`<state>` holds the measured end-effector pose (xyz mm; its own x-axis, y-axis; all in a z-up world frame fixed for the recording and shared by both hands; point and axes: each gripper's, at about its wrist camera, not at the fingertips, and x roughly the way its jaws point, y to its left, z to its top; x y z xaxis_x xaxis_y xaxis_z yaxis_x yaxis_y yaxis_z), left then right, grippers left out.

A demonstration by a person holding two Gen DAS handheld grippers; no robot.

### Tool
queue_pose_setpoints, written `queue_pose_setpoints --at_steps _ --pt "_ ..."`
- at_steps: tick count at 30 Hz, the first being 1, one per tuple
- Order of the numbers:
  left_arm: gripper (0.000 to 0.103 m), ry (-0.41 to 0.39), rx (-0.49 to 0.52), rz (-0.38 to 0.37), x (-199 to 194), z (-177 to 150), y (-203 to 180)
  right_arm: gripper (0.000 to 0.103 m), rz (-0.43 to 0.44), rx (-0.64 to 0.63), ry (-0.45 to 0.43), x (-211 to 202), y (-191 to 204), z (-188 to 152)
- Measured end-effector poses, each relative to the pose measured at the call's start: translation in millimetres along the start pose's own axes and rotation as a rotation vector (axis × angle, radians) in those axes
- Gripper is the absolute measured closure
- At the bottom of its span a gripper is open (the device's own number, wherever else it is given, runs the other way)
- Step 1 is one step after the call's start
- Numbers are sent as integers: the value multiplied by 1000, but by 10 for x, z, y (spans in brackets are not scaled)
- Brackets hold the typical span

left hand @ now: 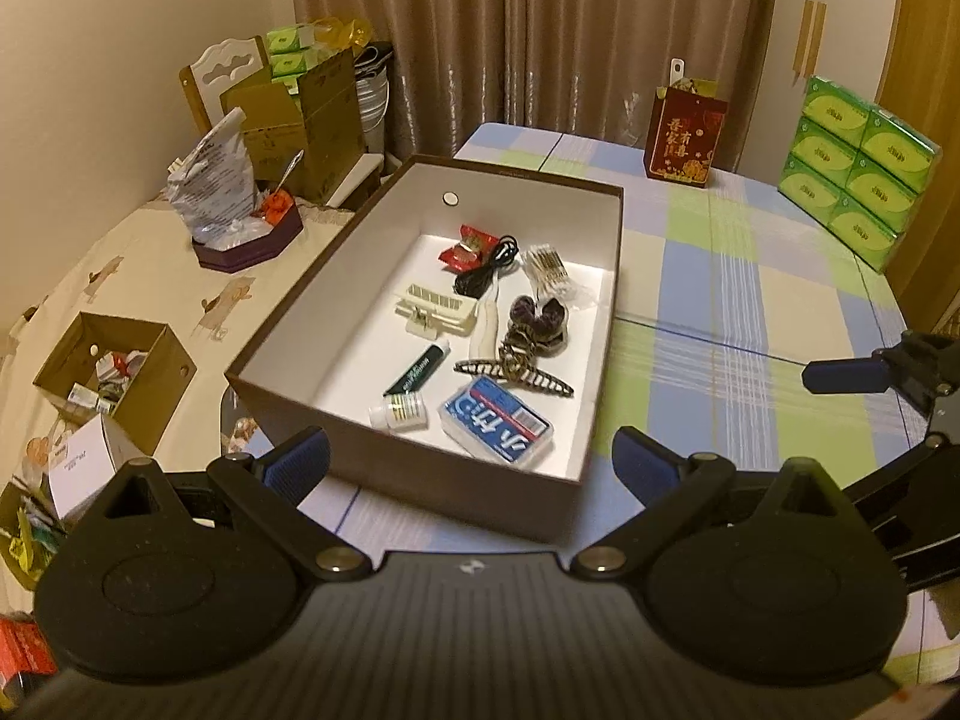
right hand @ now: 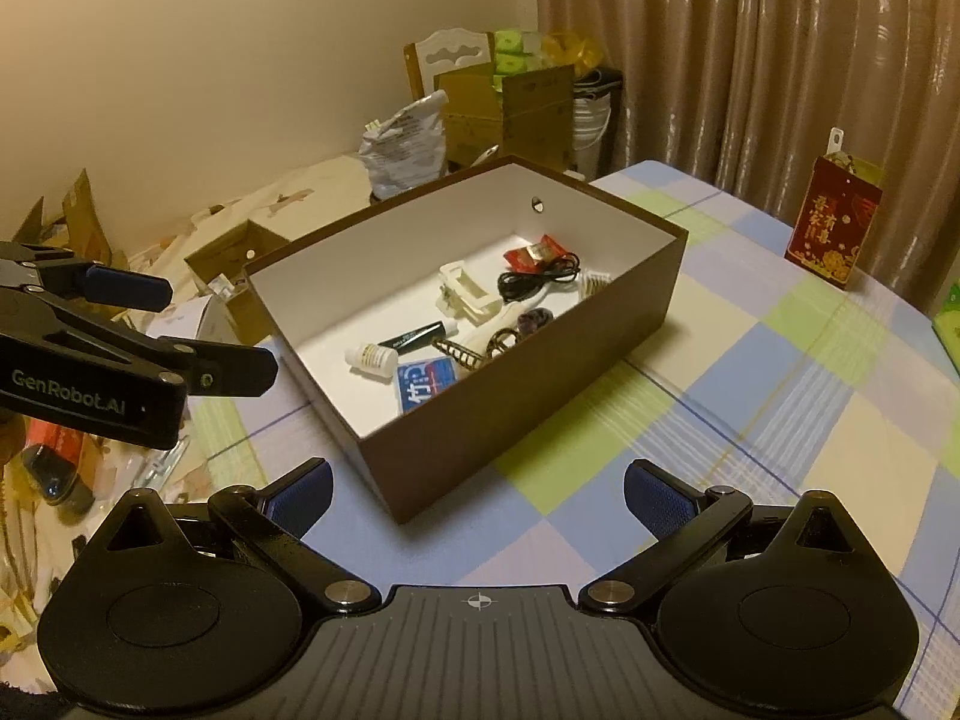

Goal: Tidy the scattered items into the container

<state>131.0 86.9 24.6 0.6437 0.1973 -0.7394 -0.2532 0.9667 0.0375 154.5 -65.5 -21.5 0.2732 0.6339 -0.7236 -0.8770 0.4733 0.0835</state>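
A brown box (left hand: pixel 420 474) with a white inside stands on the checked tablecloth (left hand: pixel 720 312). It holds a blue-and-white packet (left hand: pixel 495 423), a small white bottle (left hand: pixel 403 411), a dark green tube (left hand: pixel 418 369), a striped hair claw (left hand: pixel 516 375), a cream clip (left hand: pixel 433 309), a black cable (left hand: pixel 486 267), red sachets (left hand: pixel 465 249), cotton swabs (left hand: pixel 546 267) and a purple scrunchie (left hand: pixel 537 315). My left gripper (left hand: pixel 471 462) hangs open and empty just before the box's near wall. My right gripper (right hand: pixel 478 487) is open and empty at the near corner of the box (right hand: pixel 510 414).
A red gift bag (left hand: pixel 684 141) and stacked green tissue packs (left hand: pixel 858 174) stand at the far side of the table. To the left are a small cardboard box (left hand: pixel 120 372) of clutter, a purple tin (left hand: pixel 249 243) with a foil bag, and a chair with cartons.
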Motion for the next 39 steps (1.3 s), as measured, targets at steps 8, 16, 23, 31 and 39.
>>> queue_pose_setpoints --at_steps 8,16,23,31,39 --pt "4 -1 2 17 -78 -108 -224 2 11 9 -5 -143 -119 -116" --pt "4 7 -6 34 -122 -188 -380 2 28 3 -7 -234 -168 -212" --pt "4 10 -12 47 -172 -265 -471 2 33 2 -6 -293 -214 -300" --pt "4 19 -19 56 -189 -350 -567 2 39 4 1 -357 -264 -397" --pt "4 29 -30 63 -189 -406 -636 2 43 2 4 -394 -293 -454"
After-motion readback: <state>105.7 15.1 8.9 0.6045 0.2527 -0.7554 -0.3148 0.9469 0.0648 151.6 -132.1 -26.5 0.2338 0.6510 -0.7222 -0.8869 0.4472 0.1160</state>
